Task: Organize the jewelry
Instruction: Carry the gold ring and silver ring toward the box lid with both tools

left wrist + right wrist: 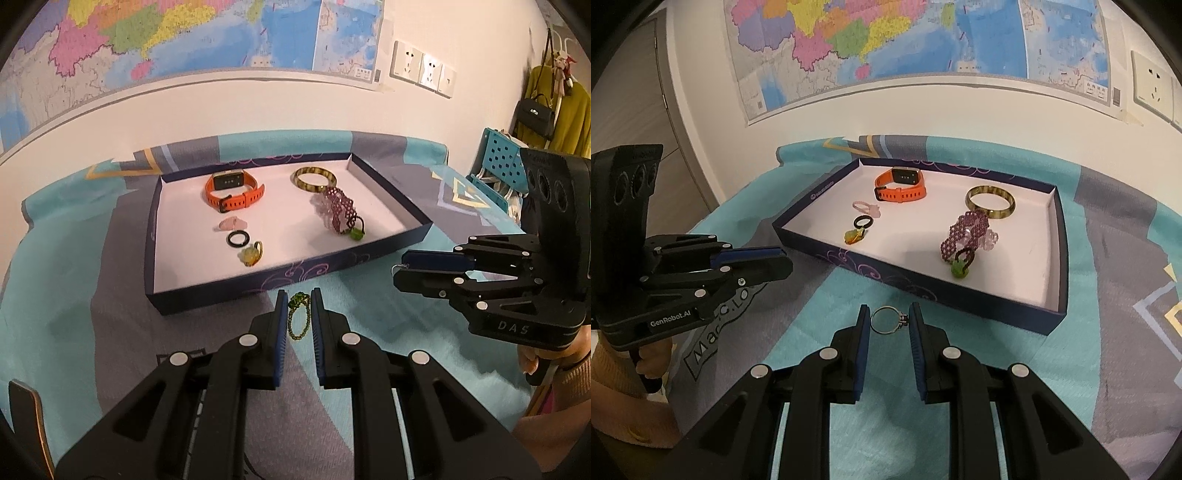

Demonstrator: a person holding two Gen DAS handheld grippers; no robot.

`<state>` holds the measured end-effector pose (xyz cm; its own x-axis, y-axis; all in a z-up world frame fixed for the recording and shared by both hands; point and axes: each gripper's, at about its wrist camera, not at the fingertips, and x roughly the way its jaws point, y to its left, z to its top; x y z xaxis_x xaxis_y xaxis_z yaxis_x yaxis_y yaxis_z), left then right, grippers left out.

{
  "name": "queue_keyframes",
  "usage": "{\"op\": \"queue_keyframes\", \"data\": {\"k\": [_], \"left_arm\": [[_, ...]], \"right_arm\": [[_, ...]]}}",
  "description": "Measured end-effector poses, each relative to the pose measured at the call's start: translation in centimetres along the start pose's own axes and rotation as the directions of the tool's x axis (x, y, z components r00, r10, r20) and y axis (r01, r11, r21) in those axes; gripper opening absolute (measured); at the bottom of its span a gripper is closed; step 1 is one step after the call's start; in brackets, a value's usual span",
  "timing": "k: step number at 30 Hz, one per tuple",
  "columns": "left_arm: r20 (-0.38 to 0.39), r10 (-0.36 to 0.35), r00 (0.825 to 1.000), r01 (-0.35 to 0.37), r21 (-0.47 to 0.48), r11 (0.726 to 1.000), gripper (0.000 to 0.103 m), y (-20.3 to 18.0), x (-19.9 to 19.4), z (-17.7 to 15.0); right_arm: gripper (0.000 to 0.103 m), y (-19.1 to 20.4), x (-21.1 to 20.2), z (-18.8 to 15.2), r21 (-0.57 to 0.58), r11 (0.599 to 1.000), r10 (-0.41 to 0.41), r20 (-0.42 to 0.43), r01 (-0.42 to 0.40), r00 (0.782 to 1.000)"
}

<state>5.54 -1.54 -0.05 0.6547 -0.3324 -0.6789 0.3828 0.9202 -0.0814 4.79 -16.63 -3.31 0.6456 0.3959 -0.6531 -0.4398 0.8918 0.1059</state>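
Observation:
My left gripper (299, 295) is shut on a small green beaded ring (297, 319), which hangs between its blue pads just above the cloth, in front of the tray. My right gripper (888, 310) is shut on a thin silver ring (888, 320), also held short of the tray's near wall. The dark blue tray (240, 288) has a white floor. On it lie an orange watch (234, 190), an amber bangle (314, 178), a purple beaded bracelet (341, 208), a black ring (238, 238) and a yellow flower ring (251, 254). Each gripper shows in the other's view: right gripper (400, 266), left gripper (788, 260).
A teal and grey patterned cloth (110, 332) covers the table. A wall with a map (886, 44) and sockets (423, 68) runs behind the tray. A blue perforated chair (498, 155) and hanging clothes stand at the far right. A pink ring (866, 206) and a green-stoned ring (958, 269) also lie in the tray.

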Motion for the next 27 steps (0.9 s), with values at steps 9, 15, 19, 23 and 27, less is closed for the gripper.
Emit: {"op": "queue_keyframes", "data": {"k": [9, 15, 19, 23, 27], "left_arm": [[0.027, 0.001, 1.0, -0.001, 0.003, 1.0, 0.013, 0.0, -0.1, 1.1], [0.032, 0.003, 0.999, -0.003, 0.003, 1.0, 0.013, 0.0, 0.0, 1.5], [0.035, 0.004, 0.999, -0.004, 0.002, 1.0, 0.013, 0.1, 0.1, 1.7], [0.037, 0.005, 0.999, -0.005, 0.001, 1.0, 0.013, 0.1, 0.3, 1.9], [0.041, 0.003, 0.999, -0.004, 0.002, 1.0, 0.013, 0.1, 0.3, 2.1]], "right_arm": [[0.019, -0.2, -0.3, 0.9, -0.004, 1.0, -0.011, 0.018, 0.011, 1.0], [0.019, -0.3, -0.3, 1.3, -0.008, 1.0, -0.014, 0.027, 0.014, 1.0], [0.019, -0.4, -0.2, 1.5, -0.007, 1.0, -0.015, 0.029, 0.015, 0.999], [0.019, -0.5, -0.1, 1.5, -0.005, 1.0, -0.016, 0.029, 0.016, 0.999], [0.019, -0.6, -0.1, 1.7, -0.004, 1.0, -0.017, 0.03, 0.017, 0.999]]}}
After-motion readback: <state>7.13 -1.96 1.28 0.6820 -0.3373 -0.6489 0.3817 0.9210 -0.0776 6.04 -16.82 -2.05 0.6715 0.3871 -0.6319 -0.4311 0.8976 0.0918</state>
